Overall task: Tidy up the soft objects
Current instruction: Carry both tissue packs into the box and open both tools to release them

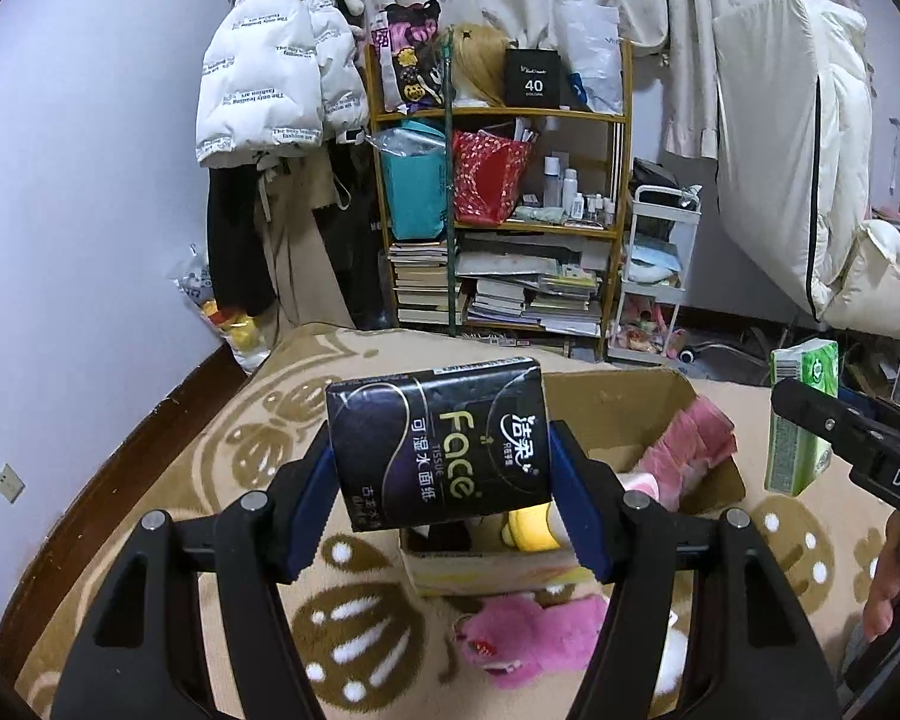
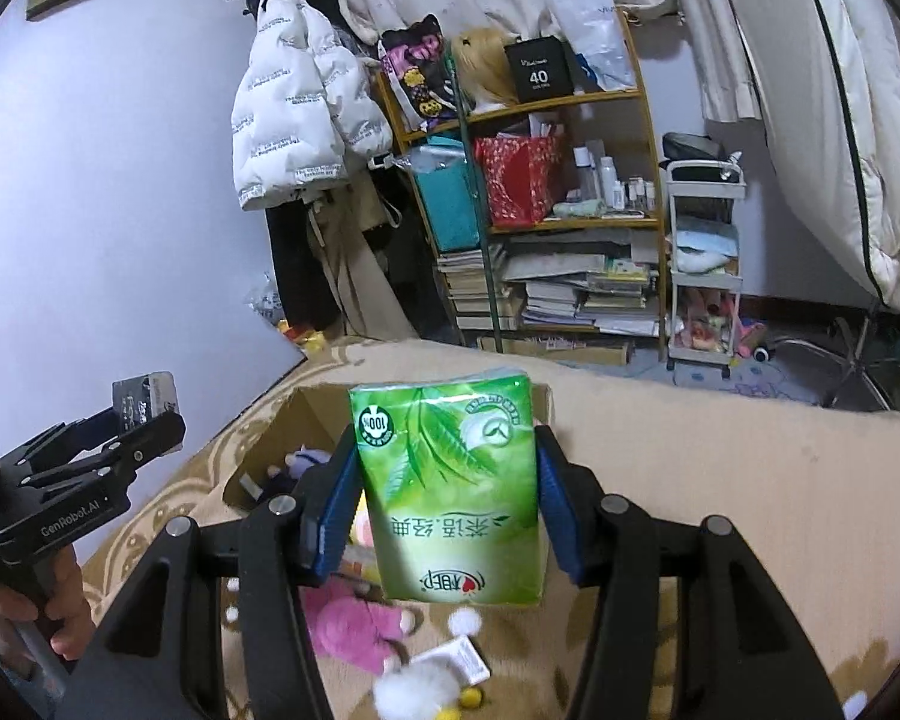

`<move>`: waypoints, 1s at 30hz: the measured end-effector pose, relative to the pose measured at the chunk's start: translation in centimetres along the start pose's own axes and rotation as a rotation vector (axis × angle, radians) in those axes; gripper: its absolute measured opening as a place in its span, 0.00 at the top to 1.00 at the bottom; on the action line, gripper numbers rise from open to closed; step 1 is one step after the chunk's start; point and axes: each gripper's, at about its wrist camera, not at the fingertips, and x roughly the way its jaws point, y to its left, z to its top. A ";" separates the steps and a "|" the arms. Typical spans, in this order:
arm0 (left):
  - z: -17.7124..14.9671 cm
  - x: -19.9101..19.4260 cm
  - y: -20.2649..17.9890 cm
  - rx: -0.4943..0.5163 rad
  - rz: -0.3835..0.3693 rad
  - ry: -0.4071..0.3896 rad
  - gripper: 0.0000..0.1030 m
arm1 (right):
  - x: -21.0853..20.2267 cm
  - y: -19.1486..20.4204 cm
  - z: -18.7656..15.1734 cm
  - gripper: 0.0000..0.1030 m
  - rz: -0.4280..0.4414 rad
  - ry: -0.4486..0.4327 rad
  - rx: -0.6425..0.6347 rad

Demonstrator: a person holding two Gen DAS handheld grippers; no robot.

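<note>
Two tissue packs in closed grippers — black "Face TISSUE" pack (image 1: 441,441) left, green pack (image 2: 450,489) right.

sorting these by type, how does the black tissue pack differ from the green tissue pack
The black tissue pack is dark with "Face" lettering and sits in the left gripper; the green tissue pack has a leaf print and sits in the right gripper. Both are soft packs, clamped between blue fingers, print upside down.

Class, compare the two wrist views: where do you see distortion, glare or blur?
Left wrist view: fisheye bends the shelf; the black tissue pack is sharp, the pink plush blurred. Right wrist view: dark vignette corners; glare on the green tissue pack.
</note>
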 end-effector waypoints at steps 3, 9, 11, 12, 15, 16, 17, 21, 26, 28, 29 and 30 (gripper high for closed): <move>0.1 1.1 0.3 -0.029 -0.002 0.017 0.36 | 0.8 0.1 0.4 0.44 0.008 -0.007 -0.013; -0.6 3.2 0.5 -0.050 -0.032 0.061 0.36 | 2.4 0.2 0.4 0.44 0.028 -0.008 -0.028; -0.8 3.7 0.3 -0.040 -0.031 0.067 0.36 | 3.0 0.3 0.1 0.44 0.025 0.003 -0.033; -0.9 4.0 0.2 -0.039 -0.034 0.072 0.36 | 3.3 0.3 -0.1 0.44 0.030 0.009 -0.033; -1.0 4.7 -0.2 -0.023 -0.039 0.085 0.36 | 4.2 0.1 -0.3 0.44 0.048 0.030 -0.022; -1.1 4.8 -0.3 -0.018 -0.036 0.089 0.36 | 4.3 0.0 -0.4 0.44 0.053 0.034 -0.018; -1.2 5.1 -0.5 -0.014 -0.034 0.097 0.36 | 4.6 0.0 -0.6 0.44 0.057 0.038 -0.011; -1.5 6.0 -0.8 -0.012 -0.041 0.130 0.36 | 5.1 -0.1 -0.9 0.44 0.057 0.048 -0.002; -1.8 6.7 -1.2 0.010 -0.035 0.156 0.36 | 6.1 0.0 -1.5 0.43 0.067 0.080 -0.004; -2.0 6.8 -1.3 0.021 -0.039 0.162 0.35 | 6.5 0.0 -1.7 0.43 0.064 0.093 -0.010; -1.8 6.9 -1.5 0.026 -0.035 0.159 0.34 | 6.6 0.0 -1.8 0.43 0.061 0.102 -0.014; -1.9 6.9 -1.6 0.031 -0.029 0.157 0.30 | 6.8 -0.1 -2.0 0.43 0.061 0.114 -0.014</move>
